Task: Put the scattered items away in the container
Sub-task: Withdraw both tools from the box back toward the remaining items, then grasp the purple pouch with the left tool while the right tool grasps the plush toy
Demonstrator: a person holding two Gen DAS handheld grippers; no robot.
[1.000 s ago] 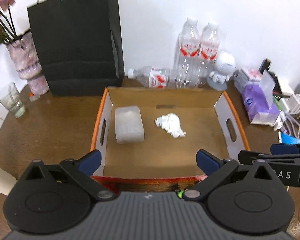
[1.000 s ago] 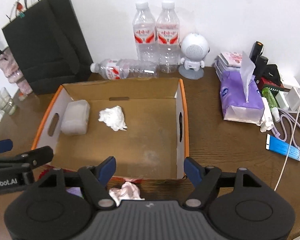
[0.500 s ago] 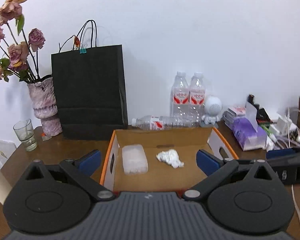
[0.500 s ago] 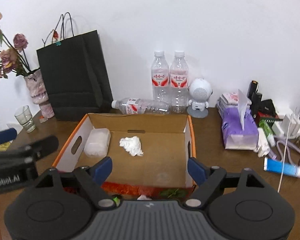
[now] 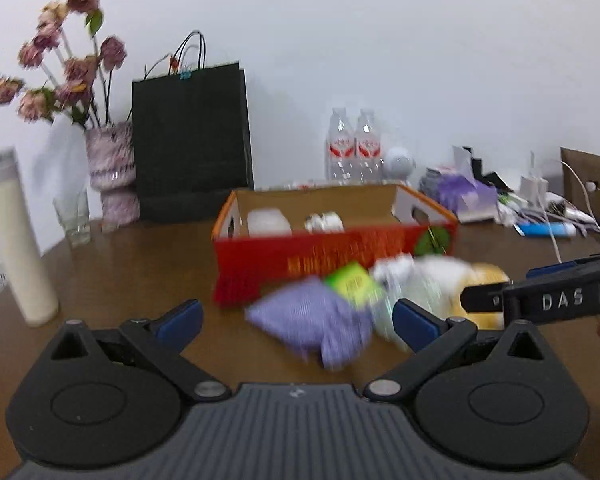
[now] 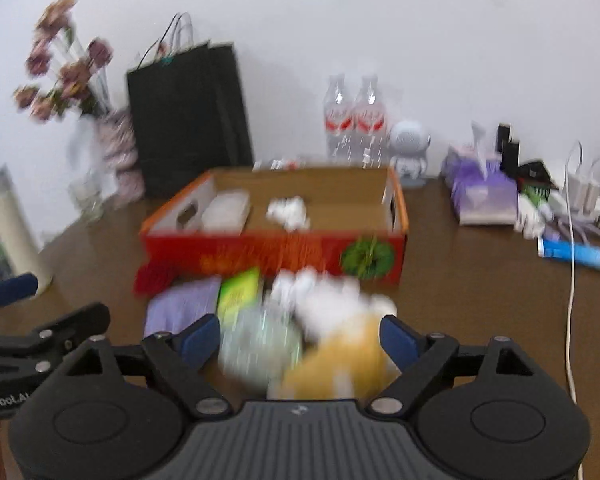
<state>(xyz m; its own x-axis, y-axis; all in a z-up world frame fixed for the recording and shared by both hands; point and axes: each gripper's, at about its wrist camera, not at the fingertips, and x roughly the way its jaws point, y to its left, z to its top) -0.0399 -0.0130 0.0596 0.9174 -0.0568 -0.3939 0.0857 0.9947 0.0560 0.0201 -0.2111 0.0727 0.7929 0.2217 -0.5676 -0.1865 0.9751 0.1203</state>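
Scattered items heaped on the brown table point(image 5: 112, 264) just in front of the red cardboard box point(image 5: 332, 256): purple packet point(image 5: 312, 316) nearest the left side, small green-and-yellow pack point(image 5: 354, 282) behind it, crumpled white tissue point(image 6: 328, 296), pale greenish wrapper point(image 6: 260, 344) and yellow soft lump point(image 6: 340, 356) toward the right. All blurred, so no finer detail. Already inside the box: translucent white block point(image 5: 268, 222) at the left, white tissue wad point(image 5: 324, 222) near the middle.

Left gripper point(image 5: 296, 322) spread wide, blue-tipped fingers point(image 5: 180, 320) far apart, nothing between them touched; purple packet seen in the gap, lying on the table. Right gripper point(image 6: 300, 338) likewise wide open, blue fingertips point(image 6: 396, 338) flanking the greenish wrapper and the yellow lump. Contact with either impossible to judge through the blur; nothing clamped. Right gripper also visible at the right edge of the left wrist view, beside the yellow lump.

Behind the box: black paper bag point(image 5: 192, 140), vase of dried roses point(image 5: 110, 160), drinking glass point(image 5: 74, 216), two upright water bottles point(image 6: 356, 120), small white robot figure point(image 6: 410, 146), purple tissue pack point(image 6: 484, 192), blue tube point(image 6: 576, 254) and white cables point(image 6: 570, 280) at the right. Tall cream bottle point(image 5: 16, 240) standing at the far left
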